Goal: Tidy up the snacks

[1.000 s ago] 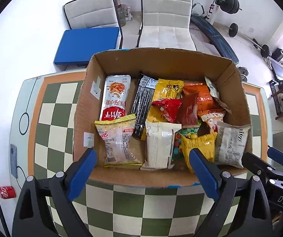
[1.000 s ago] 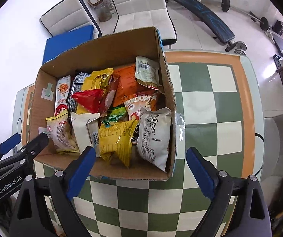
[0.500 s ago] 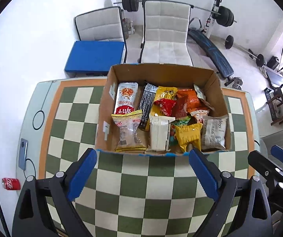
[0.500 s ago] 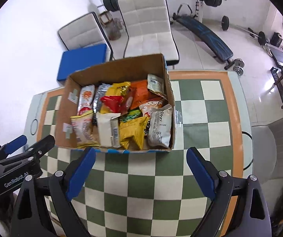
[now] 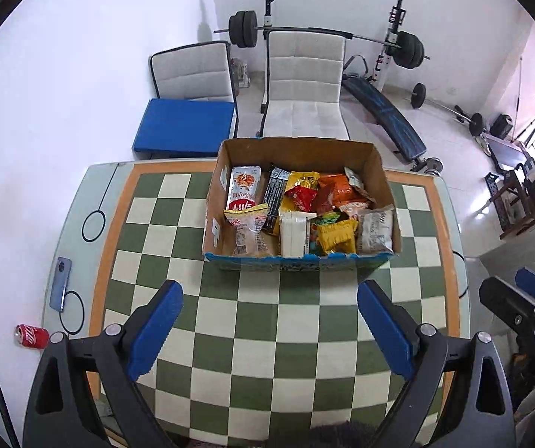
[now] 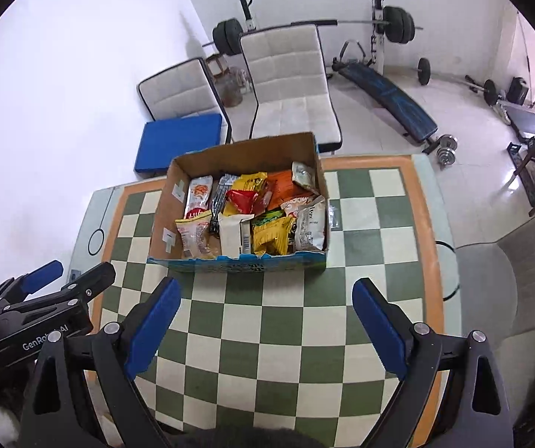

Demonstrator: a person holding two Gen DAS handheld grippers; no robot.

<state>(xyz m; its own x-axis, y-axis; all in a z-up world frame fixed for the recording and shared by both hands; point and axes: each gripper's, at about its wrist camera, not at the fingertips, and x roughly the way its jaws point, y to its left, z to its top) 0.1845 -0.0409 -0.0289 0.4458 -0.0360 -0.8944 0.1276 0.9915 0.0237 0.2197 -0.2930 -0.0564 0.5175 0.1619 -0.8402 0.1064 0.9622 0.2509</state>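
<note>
A cardboard box [image 5: 301, 153] [image 6: 245, 151] stands at the far side of the green-and-cream checkered table [image 5: 267, 321] [image 6: 289, 336]. Several snack packets fill it: a red-and-white packet [image 5: 244, 190], a yellow bag [image 5: 336, 234] [image 6: 271, 234], a grey bag [image 5: 376, 228] [image 6: 310, 226] and a white carton [image 5: 292, 232]. My left gripper [image 5: 269, 317] hangs open and empty well above the table, short of the box. My right gripper [image 6: 265, 315] is open and empty too, at the same distance. Each gripper shows at the edge of the other's view.
A phone [image 5: 61, 283] with a cable lies on the table's left rim. On the floor left of the table is a red can [image 5: 31, 336]. Behind the table stand two white chairs [image 5: 304, 86], a blue pad [image 5: 185, 127] and a weight bench [image 5: 383, 112].
Both grippers have pulled up and back from the box, which now looks much smaller and farther. More of the table and room shows. Both stay open and empty.
</note>
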